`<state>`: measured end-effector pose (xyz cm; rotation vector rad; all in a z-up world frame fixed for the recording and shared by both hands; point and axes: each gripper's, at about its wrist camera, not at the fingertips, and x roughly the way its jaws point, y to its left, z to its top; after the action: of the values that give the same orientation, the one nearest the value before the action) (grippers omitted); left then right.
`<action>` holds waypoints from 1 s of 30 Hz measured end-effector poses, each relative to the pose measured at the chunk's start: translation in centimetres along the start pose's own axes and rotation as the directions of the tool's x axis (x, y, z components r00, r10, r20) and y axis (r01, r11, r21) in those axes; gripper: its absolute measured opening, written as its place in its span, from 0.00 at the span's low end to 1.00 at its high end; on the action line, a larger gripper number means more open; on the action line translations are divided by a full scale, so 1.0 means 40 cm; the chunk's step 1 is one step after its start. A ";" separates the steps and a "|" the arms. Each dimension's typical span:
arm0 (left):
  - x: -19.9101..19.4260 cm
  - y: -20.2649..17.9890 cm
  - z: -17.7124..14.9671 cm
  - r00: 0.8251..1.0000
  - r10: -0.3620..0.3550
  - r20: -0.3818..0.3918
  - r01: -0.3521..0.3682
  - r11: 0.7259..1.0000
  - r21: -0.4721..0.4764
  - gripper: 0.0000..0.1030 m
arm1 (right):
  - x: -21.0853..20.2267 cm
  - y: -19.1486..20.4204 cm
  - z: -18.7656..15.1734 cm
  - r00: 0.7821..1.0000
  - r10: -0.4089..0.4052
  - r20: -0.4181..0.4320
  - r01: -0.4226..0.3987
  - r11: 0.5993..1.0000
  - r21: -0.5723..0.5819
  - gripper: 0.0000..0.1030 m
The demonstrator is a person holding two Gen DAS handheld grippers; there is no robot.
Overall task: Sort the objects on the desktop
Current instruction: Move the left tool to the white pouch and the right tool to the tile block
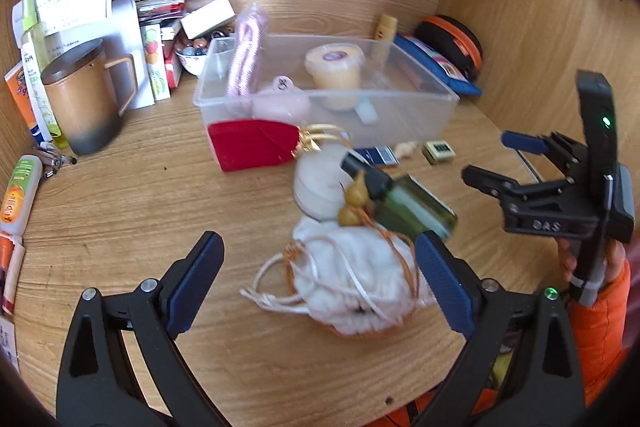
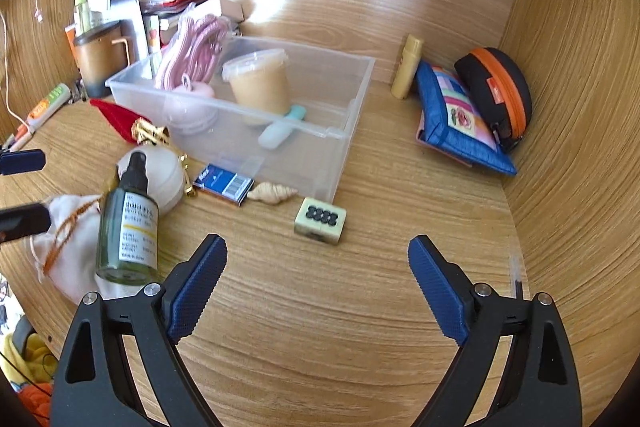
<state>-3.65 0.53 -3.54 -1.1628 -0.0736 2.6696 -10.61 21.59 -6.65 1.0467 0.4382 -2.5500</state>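
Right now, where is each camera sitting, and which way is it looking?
Left wrist view: rides the left claw, looking forward over the white pouch toward the clear bin; the right claw and an orange sleeve show.
Right wrist view: rides the right claw, facing bare desk and the bin; the left claw's tips peek in.
Both share the green bottle, bin and pouch.

Both wrist views low, close over desk (image 1: 120, 207), facing back wall; share clear bin (image 1: 400, 115) (image 2: 340, 147).
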 end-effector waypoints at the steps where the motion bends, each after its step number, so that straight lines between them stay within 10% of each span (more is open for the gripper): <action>1: 0.001 -0.004 -0.004 1.000 0.003 -0.002 -0.003 1.000 0.006 0.94 | 0.004 0.000 -0.001 1.000 0.001 -0.005 -0.001 1.000 0.000 0.88; 14: 0.090 0.011 0.063 1.000 -0.004 -0.023 0.006 0.997 0.081 0.93 | 0.045 -0.019 0.010 1.000 0.023 -0.009 -0.022 1.000 0.015 0.88; 30: 0.145 -0.039 0.060 0.998 -0.011 -0.067 0.023 0.984 0.175 0.47 | 0.138 -0.068 0.021 0.996 0.065 -0.066 -0.062 0.997 0.054 0.73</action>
<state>-8.94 3.47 -5.86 -1.1859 0.1590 2.5600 -15.98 22.58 -9.64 1.1498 0.3518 -2.4884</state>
